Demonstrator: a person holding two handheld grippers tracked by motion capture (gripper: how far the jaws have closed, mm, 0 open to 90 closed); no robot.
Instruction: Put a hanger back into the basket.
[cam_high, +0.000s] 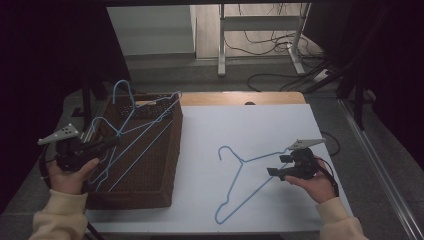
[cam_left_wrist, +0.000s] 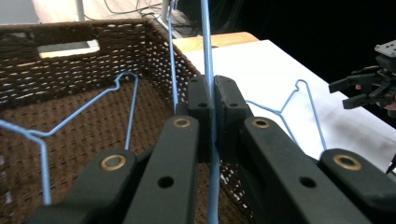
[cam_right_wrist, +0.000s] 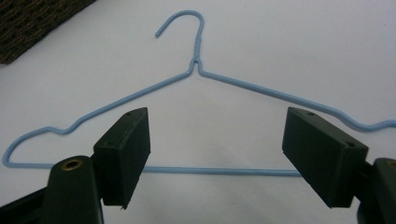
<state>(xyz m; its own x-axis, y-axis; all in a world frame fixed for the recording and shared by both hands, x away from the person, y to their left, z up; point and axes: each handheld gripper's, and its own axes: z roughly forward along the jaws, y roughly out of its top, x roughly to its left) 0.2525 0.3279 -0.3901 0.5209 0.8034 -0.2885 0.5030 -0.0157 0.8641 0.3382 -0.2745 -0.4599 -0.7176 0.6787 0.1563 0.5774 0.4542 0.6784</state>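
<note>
A blue wire hanger (cam_high: 239, 175) lies flat on the white table (cam_high: 250, 125), hook toward the far left. My right gripper (cam_high: 274, 172) hovers at its right side, open; in the right gripper view the hanger (cam_right_wrist: 196, 70) lies just beyond the spread jaws, its bottom bar between them. My left gripper (cam_high: 112, 142) is shut on the wire of another blue hanger (cam_left_wrist: 208, 65) above the brown wicker basket (cam_high: 165, 150). That held hanger (cam_high: 132, 130) leans tilted over the basket. A further blue hanger (cam_left_wrist: 84, 116) rests inside the basket.
The basket (cam_left_wrist: 84, 56) takes up the table's left side, with handle cut-outs in its far wall. Beyond the table stand a white desk frame (cam_high: 222, 40) and cables on the floor (cam_high: 270, 45). Dark curtains flank both sides.
</note>
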